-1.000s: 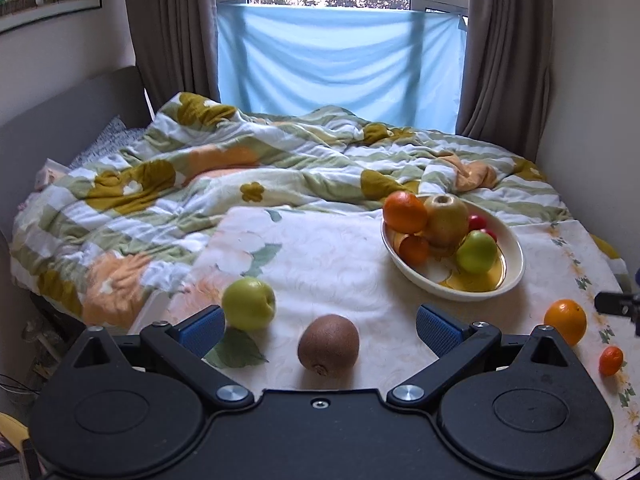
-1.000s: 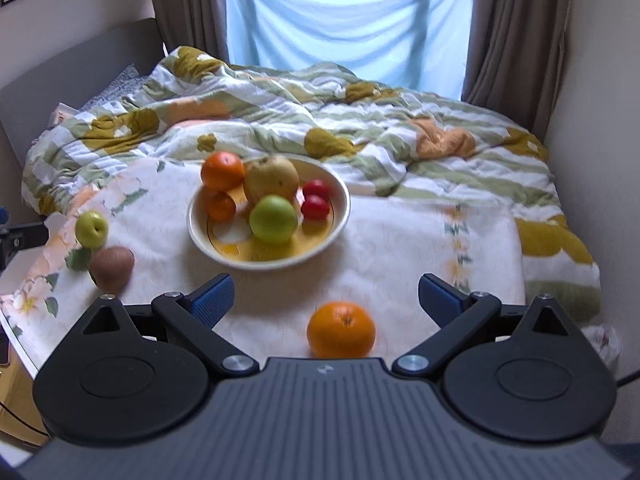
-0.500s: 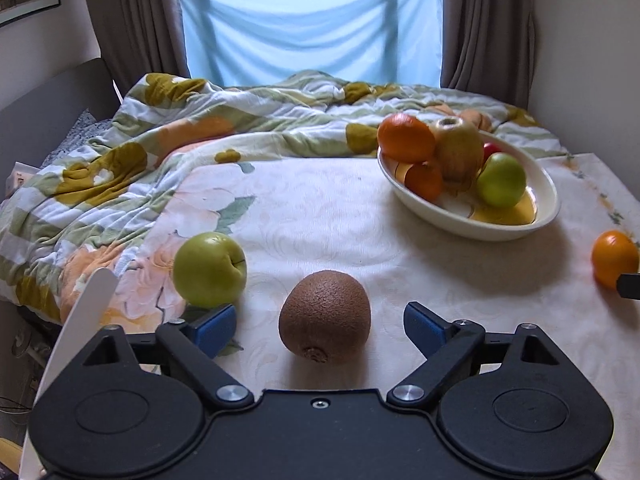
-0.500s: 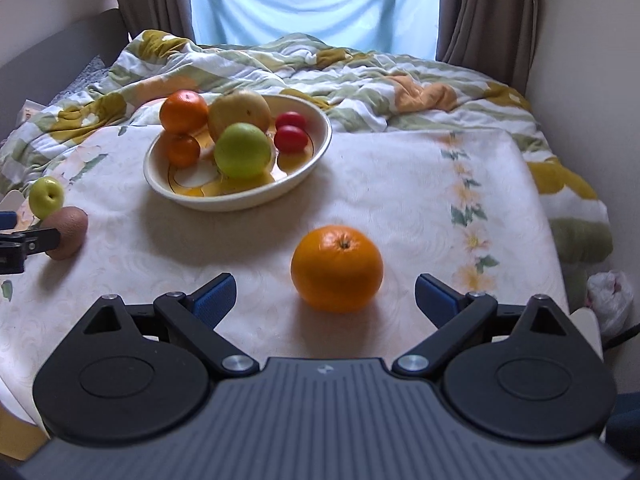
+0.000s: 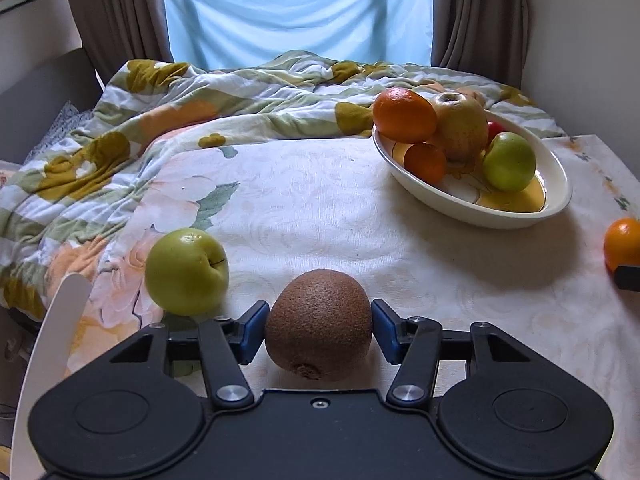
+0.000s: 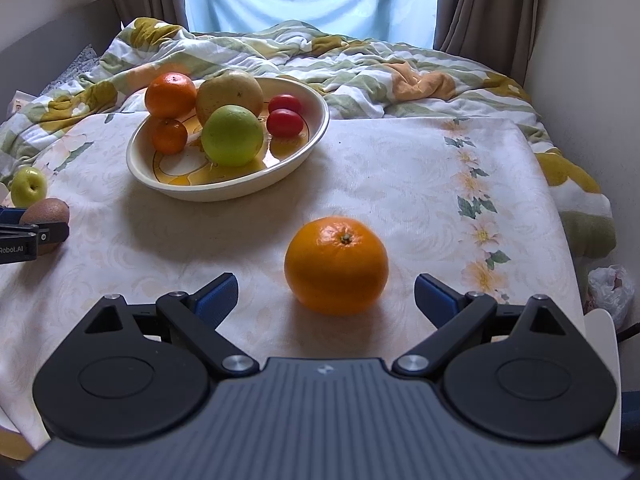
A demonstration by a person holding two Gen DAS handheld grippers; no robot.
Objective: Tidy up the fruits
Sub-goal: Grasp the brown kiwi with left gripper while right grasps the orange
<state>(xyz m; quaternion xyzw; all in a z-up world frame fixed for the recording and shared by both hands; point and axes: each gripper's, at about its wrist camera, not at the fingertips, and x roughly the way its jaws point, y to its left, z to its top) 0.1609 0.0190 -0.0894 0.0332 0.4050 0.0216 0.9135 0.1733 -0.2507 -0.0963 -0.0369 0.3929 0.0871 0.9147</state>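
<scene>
Kiwi pinched snug between left gripper fingers on the tabletop. Right gripper fingers spread wide, gripping nothing, just short of the orange.

Lit by soft daylight through the pale blue cloth over the window. Soft shadows falling toward the camera beneath the cream oval fruit bowl and fruits. Sharp centrally; fisheye bending and dark vignetting at corners.
</scene>
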